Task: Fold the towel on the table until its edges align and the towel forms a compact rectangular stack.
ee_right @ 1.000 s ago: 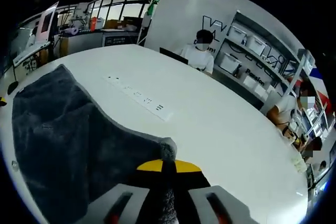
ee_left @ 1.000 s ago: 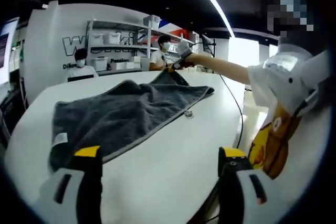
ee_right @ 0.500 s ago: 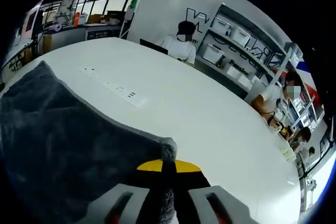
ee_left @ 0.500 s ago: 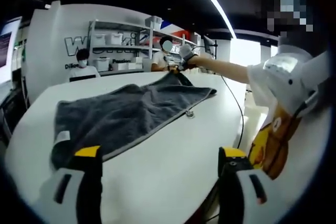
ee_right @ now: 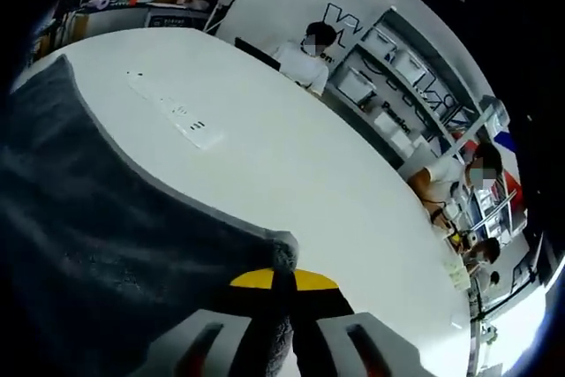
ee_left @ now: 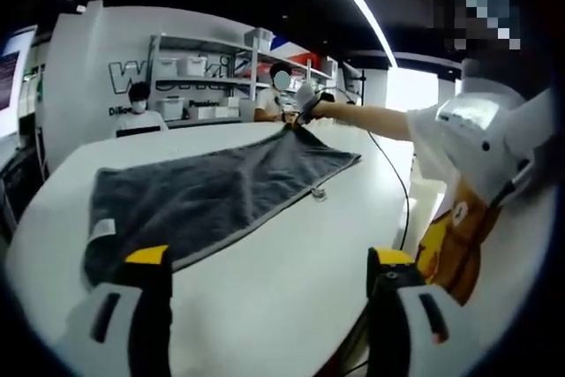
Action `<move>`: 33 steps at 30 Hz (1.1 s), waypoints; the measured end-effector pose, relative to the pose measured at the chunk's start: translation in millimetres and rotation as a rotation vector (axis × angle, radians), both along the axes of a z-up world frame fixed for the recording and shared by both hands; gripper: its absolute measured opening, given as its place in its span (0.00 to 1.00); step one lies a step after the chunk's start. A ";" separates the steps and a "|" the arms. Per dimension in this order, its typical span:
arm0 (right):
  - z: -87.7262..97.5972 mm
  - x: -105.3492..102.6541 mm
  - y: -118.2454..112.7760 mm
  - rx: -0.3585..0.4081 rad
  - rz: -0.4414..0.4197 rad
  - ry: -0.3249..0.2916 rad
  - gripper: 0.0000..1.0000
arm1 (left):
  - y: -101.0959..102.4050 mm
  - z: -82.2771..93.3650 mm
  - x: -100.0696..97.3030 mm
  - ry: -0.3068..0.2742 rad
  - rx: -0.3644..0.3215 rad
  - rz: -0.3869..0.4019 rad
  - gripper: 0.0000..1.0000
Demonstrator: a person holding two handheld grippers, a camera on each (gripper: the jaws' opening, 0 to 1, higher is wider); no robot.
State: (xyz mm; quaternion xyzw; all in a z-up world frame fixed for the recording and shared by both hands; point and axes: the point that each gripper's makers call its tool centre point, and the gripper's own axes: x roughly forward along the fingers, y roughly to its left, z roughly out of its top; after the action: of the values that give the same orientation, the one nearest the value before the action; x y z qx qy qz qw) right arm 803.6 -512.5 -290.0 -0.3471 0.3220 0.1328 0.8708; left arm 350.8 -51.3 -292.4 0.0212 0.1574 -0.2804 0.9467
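Right gripper (ee_right: 275, 293) pinches the towel (ee_left: 212, 192) corner at frame bottom; left gripper (ee_left: 269, 284) gapes empty. Soft, limp cloth: take corners.

Shelves (ee_left: 199, 64) of bins (wall behind), seated person (ee_right: 305, 57).

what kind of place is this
Probably an office or lab workspace: a large white table carries the grey towel, shelving with storage bins lines the wall, and people sit working behind.
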 end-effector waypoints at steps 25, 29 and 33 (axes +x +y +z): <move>-41.0 9.7 -2.7 0.004 -0.020 0.072 0.15 | -4.6 -3.3 1.8 0.020 -0.001 0.001 0.96; -40.2 8.6 -5.9 0.019 -0.037 0.068 0.20 | -3.2 -3.7 1.1 0.020 -0.004 0.007 0.96; -38.2 6.5 -5.9 0.031 -0.034 0.070 0.25 | -3.0 -3.8 0.0 0.019 -0.013 0.005 0.96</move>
State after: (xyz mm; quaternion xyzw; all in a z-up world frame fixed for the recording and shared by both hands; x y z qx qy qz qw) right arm 810.2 -518.4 -328.3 -0.3231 0.3560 0.1351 0.8664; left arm 350.9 -54.3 -296.2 0.0117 0.1645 -0.2792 0.9460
